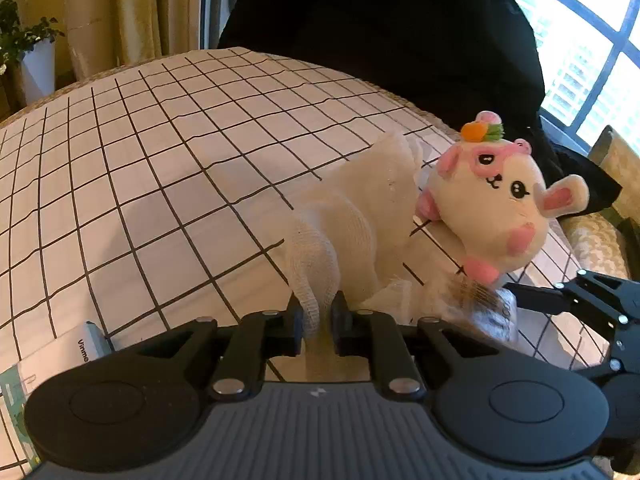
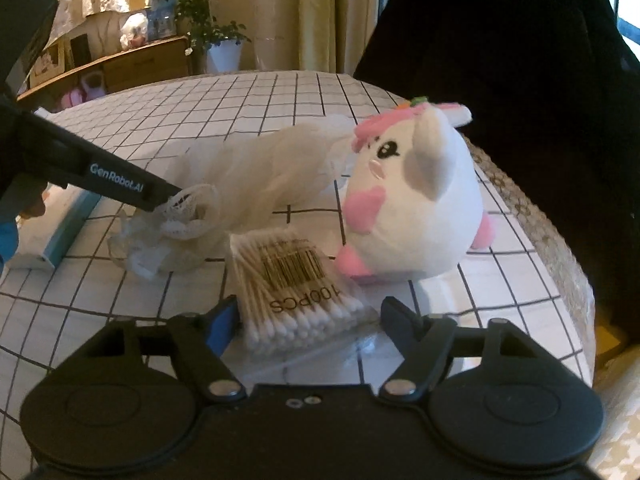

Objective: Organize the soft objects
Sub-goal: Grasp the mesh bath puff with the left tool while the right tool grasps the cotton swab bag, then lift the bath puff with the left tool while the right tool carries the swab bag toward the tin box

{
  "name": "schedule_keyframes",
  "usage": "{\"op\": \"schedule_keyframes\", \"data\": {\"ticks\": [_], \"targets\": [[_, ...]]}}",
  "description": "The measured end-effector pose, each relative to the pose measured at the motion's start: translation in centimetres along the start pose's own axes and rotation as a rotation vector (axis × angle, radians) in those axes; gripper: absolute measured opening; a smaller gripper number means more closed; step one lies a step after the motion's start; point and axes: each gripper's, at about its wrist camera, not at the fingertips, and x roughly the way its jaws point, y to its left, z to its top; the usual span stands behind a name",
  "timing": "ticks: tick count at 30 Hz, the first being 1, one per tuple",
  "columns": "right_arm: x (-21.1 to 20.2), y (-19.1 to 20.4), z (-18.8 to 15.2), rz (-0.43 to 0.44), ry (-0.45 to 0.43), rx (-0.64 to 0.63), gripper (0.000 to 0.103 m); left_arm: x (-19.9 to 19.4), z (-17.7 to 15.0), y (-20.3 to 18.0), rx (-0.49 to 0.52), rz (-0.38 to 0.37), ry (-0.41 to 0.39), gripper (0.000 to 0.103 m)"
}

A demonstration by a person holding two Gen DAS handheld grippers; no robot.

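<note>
- Between the two black fingers of the left gripper (image 1: pixel 318 320) sits a bunched end of the white mesh cloth (image 1: pixel 360 216); the fingers stand narrow and pinch the fabric from both sides.
- From that pinched end the mesh cloth fans out forward and to the right over the checked tablecloth (image 1: pixel 160 152), reaching as far as the plush toy (image 1: pixel 500 204).
- In the right wrist view the left gripper comes in from the left edge, its tip buried in the gathered netting of the mesh cloth (image 2: pixel 256 176).
- Just ahead of the right gripper (image 2: pixel 306 320) lies a clear pack of cotton swabs (image 2: pixel 292 280), flat on the tablecloth; the near end of the pack lies in the gap between the fingers, which are spread wide and touch nothing that can be seen.
- The plush toy (image 2: pixel 416 200) lies on its side beyond the pack and to its right, close to the table's edge, its nose just beside the far end of the mesh cloth.
- The cloth is sheer, loosely woven and crumpled into soft folds.
- The toy is round and cream-white, with pink cheeks, paws and ear linings, black stitched eyes and a small orange carrot on its head.
- A white and teal box (image 2: pixel 60 232) lies on the tablecloth at the left.
</note>
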Motion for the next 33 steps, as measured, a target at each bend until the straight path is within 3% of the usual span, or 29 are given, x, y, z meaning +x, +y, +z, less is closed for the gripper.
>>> {"op": "schedule_keyframes", "data": {"ticks": [1, 2, 3, 5, 8, 20, 22, 27, 32, 33], "targets": [[0.0, 0.0, 0.1, -0.008, -0.002, -0.001, 0.062, -0.2, 0.0, 0.0, 0.003, -0.003, -0.005, 0.023], [0.0, -0.1, 0.2, -0.012, -0.002, 0.000, 0.058, -0.5, -0.1, 0.0, 0.005, -0.008, -0.009, 0.036], [-0.1, -0.3, 0.2, -0.011, -0.001, 0.006, 0.055, -0.8, -0.1, 0.1, 0.005, -0.019, -0.011, 0.055], [-0.2, -0.3, 0.2, -0.008, 0.001, 0.011, 0.053, -1.5, -0.1, 0.0, 0.005, -0.058, -0.039, 0.073], [-0.6, -0.4, 0.0, -0.004, 0.005, 0.013, 0.051, -1.6, 0.5, -0.8, 0.027, -0.062, -0.059, 0.074], [-1.4, -1.0, -0.5, 0.011, 0.013, 0.030, 0.051, 3.1, 2.0, -4.0, 0.138, 0.062, -0.057, 0.074], [-1.4, -0.9, -0.5, 0.011, 0.012, 0.033, 0.051, 3.4, 1.9, -4.1, 0.147, 0.084, -0.052, 0.070], [-1.4, -1.0, -0.6, 0.011, 0.007, 0.044, 0.051, 3.4, 1.7, -4.3, 0.151, 0.099, -0.064, 0.039], [-1.5, -0.9, -0.6, -0.004, 0.005, 0.065, 0.049, 2.4, 1.5, -4.1, 0.134, 0.111, -0.076, 0.017], [-1.5, -0.9, -0.6, -0.010, 0.006, 0.068, 0.048, 2.0, 1.4, -4.0, 0.128, 0.113, -0.079, 0.017]]}}
